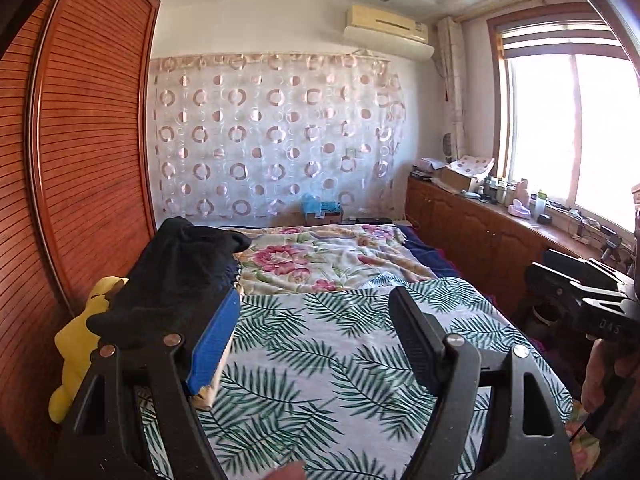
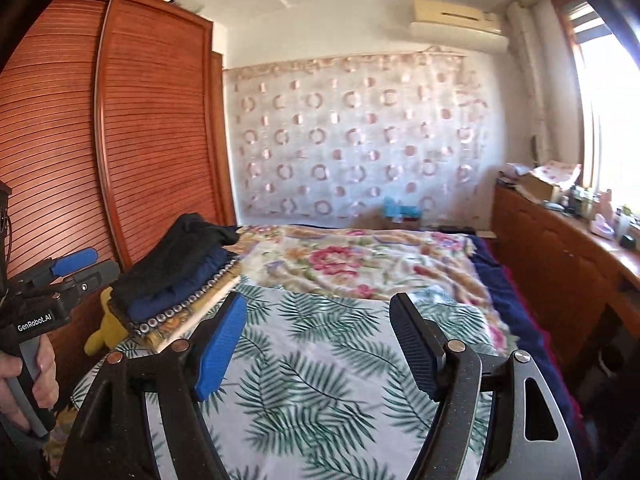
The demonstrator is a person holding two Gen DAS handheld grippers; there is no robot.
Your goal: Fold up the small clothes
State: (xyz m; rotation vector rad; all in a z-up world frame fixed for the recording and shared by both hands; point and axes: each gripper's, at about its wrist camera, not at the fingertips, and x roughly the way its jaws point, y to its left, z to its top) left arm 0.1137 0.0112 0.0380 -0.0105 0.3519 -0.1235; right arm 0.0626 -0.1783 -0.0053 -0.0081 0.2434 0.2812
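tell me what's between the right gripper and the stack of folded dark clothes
In the right wrist view, only bare leaf-print sheet separates the open right gripper from the stack of folded clothes, which sits on a board just beyond the blue fingertip.

Left tongs (image 1: 316,344) spread wide and empty, right tongs (image 2: 320,344) likewise, both level

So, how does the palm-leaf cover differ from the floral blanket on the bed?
The palm-leaf cover has green fronds on white; the floral blanket has pink flowers on cream. The palm-leaf cover lies smooth on the near part of the bed, while the floral blanket lies rumpled on the far part. Both are printed fabrics lying on the same bed.
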